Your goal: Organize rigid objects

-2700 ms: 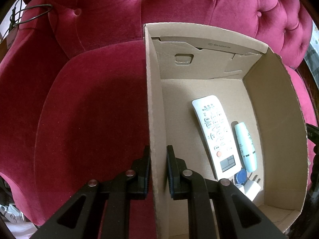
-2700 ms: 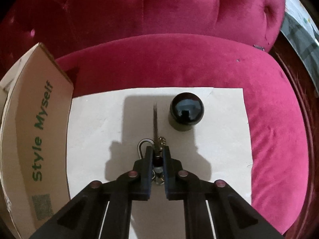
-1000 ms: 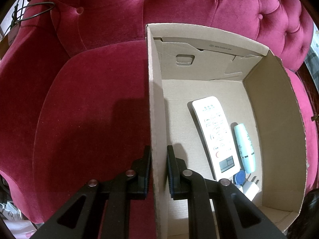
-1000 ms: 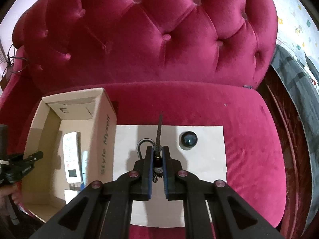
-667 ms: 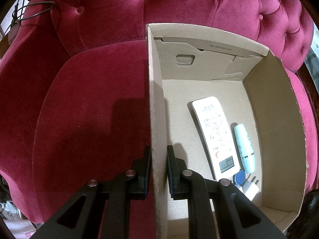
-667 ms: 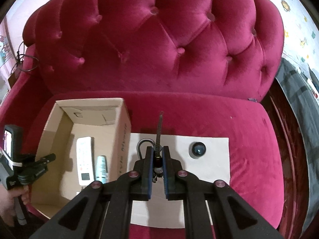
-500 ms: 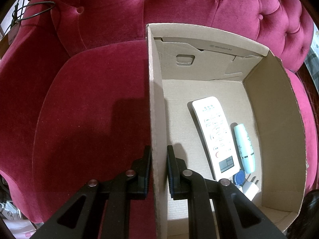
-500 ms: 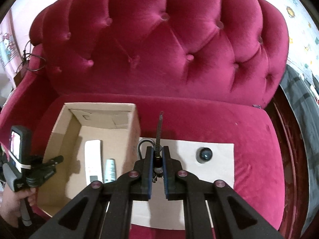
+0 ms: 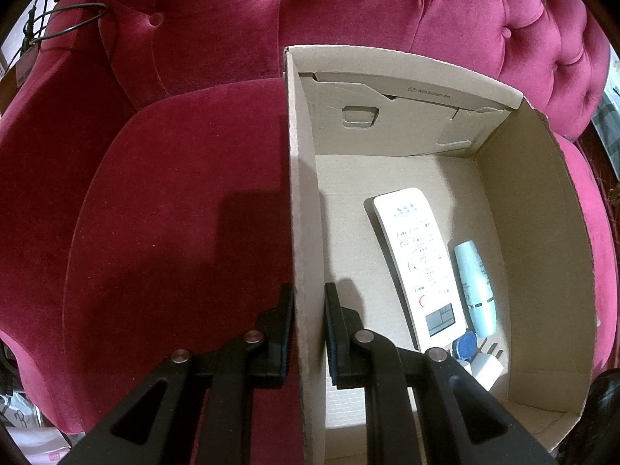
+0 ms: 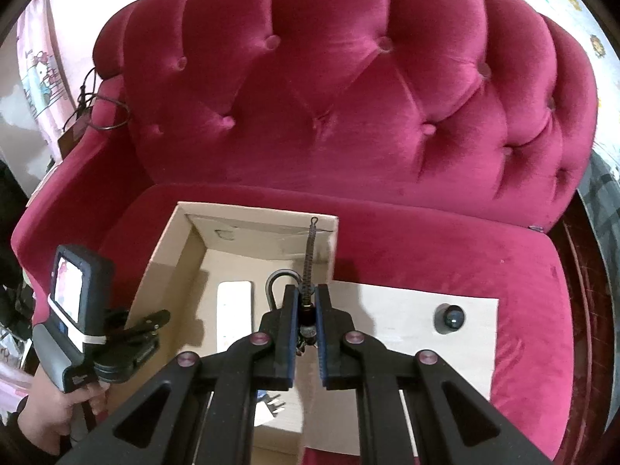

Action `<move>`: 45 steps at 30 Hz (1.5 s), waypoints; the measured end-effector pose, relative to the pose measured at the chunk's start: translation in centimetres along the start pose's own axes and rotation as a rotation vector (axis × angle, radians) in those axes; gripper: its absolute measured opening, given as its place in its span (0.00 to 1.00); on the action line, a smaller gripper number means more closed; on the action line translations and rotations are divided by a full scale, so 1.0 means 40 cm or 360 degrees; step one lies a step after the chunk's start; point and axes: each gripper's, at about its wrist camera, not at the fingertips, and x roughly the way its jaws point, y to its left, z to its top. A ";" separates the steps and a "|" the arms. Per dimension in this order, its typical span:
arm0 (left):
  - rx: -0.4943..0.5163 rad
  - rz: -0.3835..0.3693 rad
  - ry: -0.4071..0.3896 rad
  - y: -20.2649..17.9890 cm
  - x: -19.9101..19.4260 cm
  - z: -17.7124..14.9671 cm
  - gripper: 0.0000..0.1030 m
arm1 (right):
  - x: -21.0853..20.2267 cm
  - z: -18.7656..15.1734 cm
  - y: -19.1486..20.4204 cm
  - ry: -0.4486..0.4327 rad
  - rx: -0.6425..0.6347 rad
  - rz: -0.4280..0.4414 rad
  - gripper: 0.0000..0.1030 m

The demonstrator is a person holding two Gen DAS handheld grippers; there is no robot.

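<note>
Our left claw [image 9: 306, 333] is clamped on the near side wall of the cardboard box [image 9: 538, 240], one finger outside and one inside. We judge this grip is there to steady the light, open-topped box on the soft sofa seat [image 9: 174, 213] while things are dropped in.

Our right claw [image 10: 306, 329] is closed tight on a keyring bundle [image 10: 307, 323]: a small dark metal fitting pinched between the blue pads, a braided cord standing out stiffly toward twelve o'clock, and a thin grey wire loop curling out at eleven o'clock. In the right wrist view it hangs over the box's right wall, so we read it as being carried across for release inside.

Already on the box floor lie a long, flat white remote [image 9: 420, 259] with rows of small buttons, a slim pale-blue tube [image 9: 474, 285] just beside it at three o'clock, and, toward the near corner at five o'clock, a small round blue cap [image 9: 464, 346] and a white plug adapter [image 9: 486, 366] with two prongs. All are hard, smooth plastics laid roughly parallel.

A glossy black ball [image 10: 449, 317] sits alone on the pale sheet [image 10: 387, 310] spread over the seat, well apart from the box at three o'clock; we take it as the last item left.

The sofa is deep red velvet, tufted with buttons; the box is plain matt corrugated board.
</note>
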 end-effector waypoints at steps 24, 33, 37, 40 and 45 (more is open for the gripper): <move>-0.0003 -0.0012 0.0000 0.005 -0.001 0.000 0.15 | 0.204 -0.069 0.114 0.0223 -0.0071 0.0071 0.07; -0.0002 -0.0014 0.0000 0.006 -0.001 -0.001 0.15 | 0.277 -0.104 0.120 0.0329 -0.0050 0.0089 0.07; -0.0003 -0.0013 0.0000 0.006 0.000 -0.001 0.15 | 0.301 -0.119 0.122 0.0369 -0.0046 0.0079 0.07; -0.0003 -0.0012 0.0000 0.005 0.000 -0.002 0.15 | 0.318 -0.127 0.123 0.0404 -0.0039 0.0083 0.07; -0.0004 -0.0015 0.0000 0.008 -0.001 -0.001 0.15 | 0.333 -0.136 0.120 0.0437 -0.0030 0.0080 0.07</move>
